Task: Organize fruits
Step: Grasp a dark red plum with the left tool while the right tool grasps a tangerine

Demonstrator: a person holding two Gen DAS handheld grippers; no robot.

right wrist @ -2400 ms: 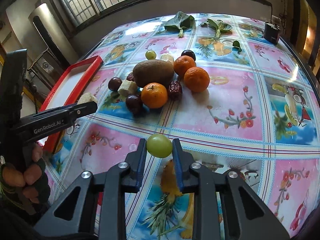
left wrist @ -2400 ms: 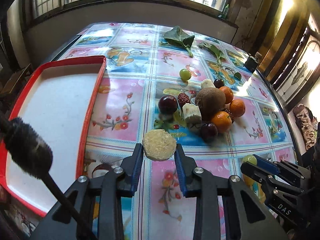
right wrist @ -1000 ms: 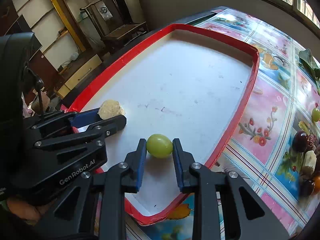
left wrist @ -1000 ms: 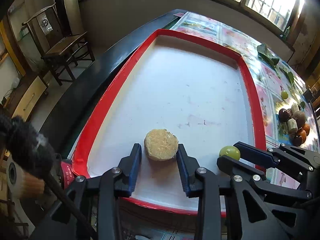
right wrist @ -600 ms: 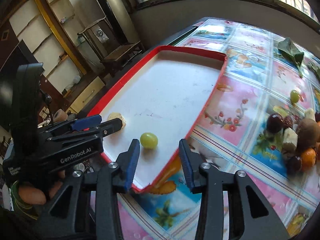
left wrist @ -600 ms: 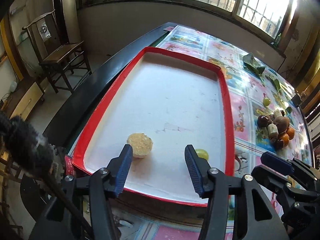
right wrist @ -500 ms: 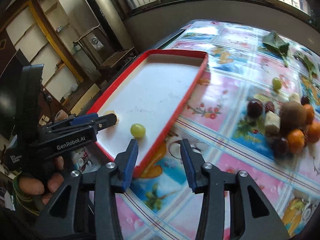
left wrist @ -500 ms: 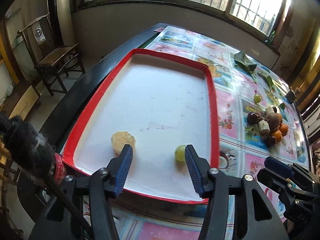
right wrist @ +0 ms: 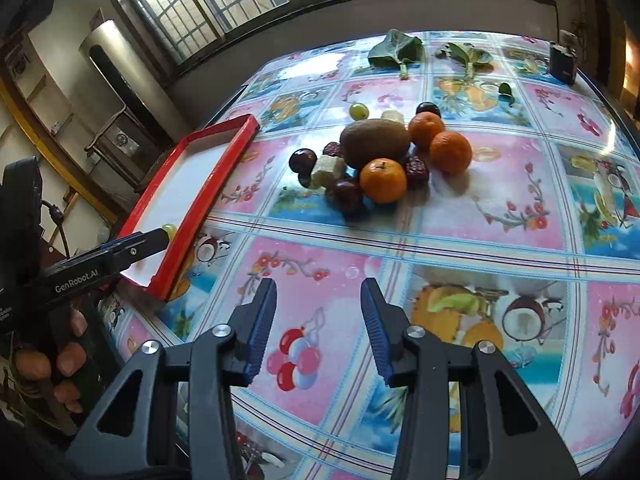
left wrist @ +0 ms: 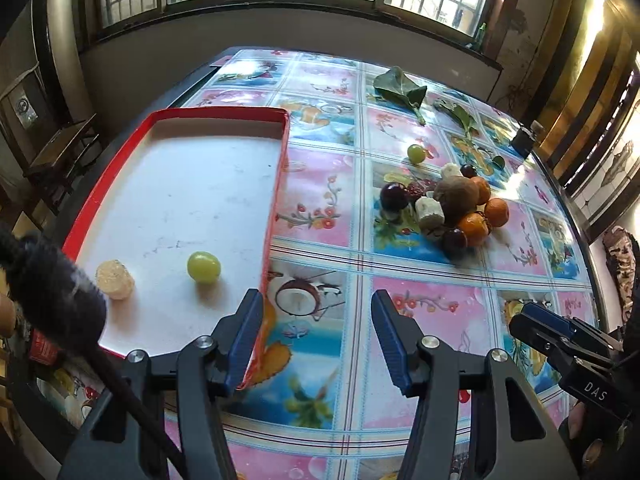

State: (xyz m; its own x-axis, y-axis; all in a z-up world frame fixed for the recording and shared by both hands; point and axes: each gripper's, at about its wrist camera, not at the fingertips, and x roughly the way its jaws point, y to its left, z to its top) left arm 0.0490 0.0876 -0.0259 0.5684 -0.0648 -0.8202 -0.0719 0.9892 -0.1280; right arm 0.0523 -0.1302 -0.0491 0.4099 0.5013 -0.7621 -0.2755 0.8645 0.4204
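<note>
So, two pieces sit in your red tray; the fruit pile at two o'clock remains, left gripper and right gripper both wide, empty.

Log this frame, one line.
left claw open | right claw open | green grape, banana slice in red tray | fruit pile on table
</note>
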